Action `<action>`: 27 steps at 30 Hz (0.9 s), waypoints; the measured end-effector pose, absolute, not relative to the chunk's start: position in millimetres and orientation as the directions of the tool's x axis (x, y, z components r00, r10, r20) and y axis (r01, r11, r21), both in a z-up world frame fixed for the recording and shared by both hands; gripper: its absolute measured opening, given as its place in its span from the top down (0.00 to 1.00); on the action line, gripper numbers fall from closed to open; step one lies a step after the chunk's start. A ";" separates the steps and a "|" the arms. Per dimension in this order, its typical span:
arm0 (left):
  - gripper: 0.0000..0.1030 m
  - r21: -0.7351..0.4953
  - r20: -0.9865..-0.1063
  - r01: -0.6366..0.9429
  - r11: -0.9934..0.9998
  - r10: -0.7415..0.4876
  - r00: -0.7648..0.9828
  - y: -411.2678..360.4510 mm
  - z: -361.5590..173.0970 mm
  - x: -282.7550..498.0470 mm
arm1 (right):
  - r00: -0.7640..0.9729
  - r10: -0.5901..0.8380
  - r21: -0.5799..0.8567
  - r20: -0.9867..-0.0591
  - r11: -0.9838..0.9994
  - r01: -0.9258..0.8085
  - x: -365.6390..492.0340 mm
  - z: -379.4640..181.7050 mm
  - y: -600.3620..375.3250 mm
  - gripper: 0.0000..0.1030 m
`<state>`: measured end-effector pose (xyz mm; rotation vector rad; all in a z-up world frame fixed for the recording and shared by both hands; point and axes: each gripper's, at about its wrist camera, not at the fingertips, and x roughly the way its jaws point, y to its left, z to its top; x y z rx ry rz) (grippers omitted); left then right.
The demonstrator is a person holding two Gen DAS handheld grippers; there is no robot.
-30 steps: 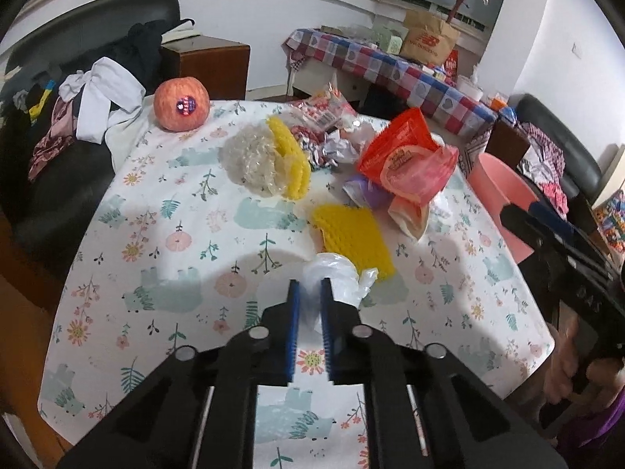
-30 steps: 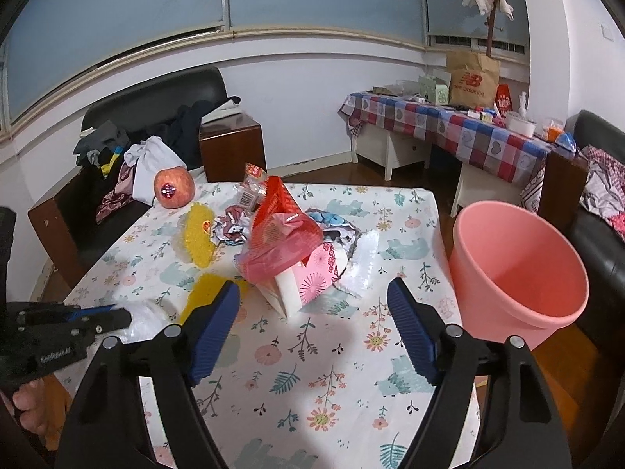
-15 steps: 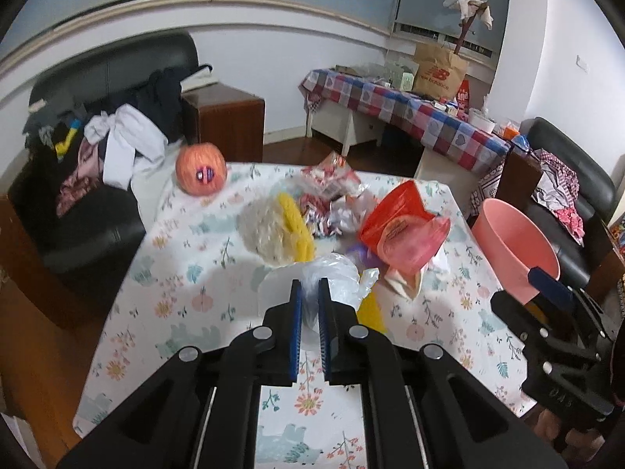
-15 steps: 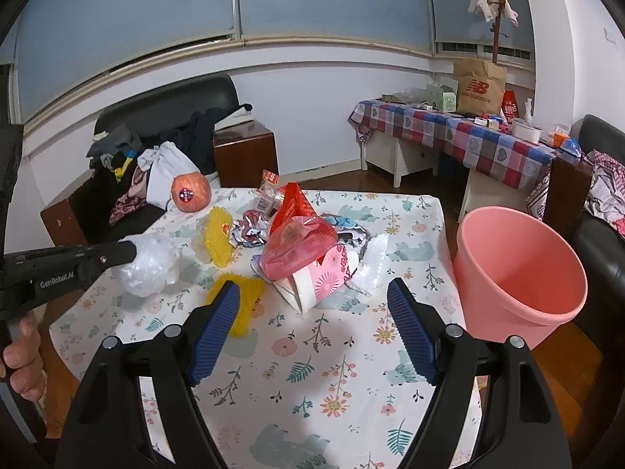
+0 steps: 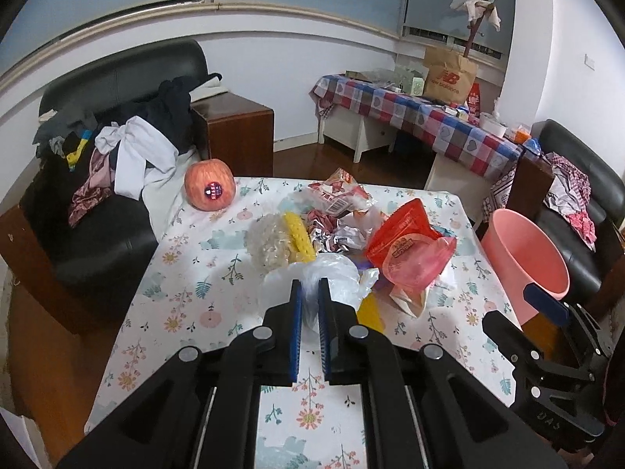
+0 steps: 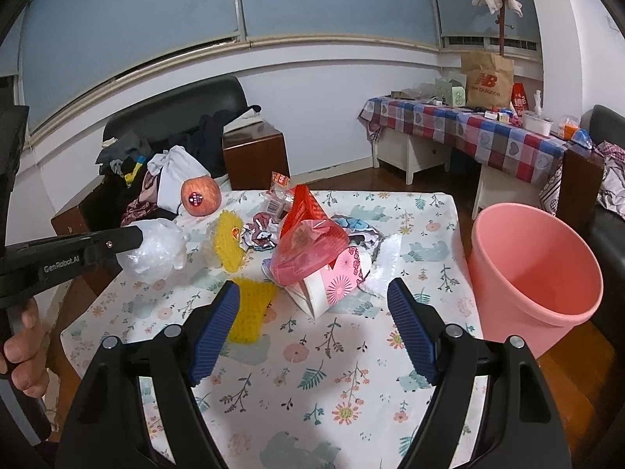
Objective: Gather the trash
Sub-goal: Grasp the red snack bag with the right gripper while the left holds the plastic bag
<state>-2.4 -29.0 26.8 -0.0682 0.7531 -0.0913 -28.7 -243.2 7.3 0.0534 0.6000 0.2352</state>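
My left gripper (image 5: 308,287) is shut on a crumpled clear plastic bag (image 5: 336,273) and holds it above the table; the bag also shows in the right wrist view (image 6: 156,250). My right gripper (image 6: 312,305) is open and empty above the table's near side. A trash pile lies mid-table: a red snack bag (image 6: 308,230), a pink paper carton (image 6: 336,281), yellow foam nets (image 6: 250,305), crumpled wrappers (image 5: 336,230). A pink bucket (image 6: 535,273) stands off the table's right edge.
An apple in foam netting (image 6: 200,196) sits at the table's far left corner. A black sofa with clothes (image 5: 97,148) and a wooden side cabinet (image 5: 234,133) stand behind. A checkered-cloth table (image 6: 488,133) is at the back right.
My left gripper has lifted the clear plastic bag off the table and raised it higher. The right gripper has stayed open and drawn back slightly.
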 end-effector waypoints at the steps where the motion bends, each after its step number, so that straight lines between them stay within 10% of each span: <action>1: 0.93 -0.098 -0.681 0.056 0.994 -0.108 0.724 -28.9 25.6 0.4 | 0.796 0.238 0.122 -0.556 0.971 -0.205 -25.1 7.1 -244.0 0.24; 27: 0.93 -0.122 -0.725 0.044 0.991 -0.120 0.678 -24.0 -4.4 50.4 | 0.737 0.300 0.140 -0.606 0.952 -0.273 65.6 15.6 -223.7 0.30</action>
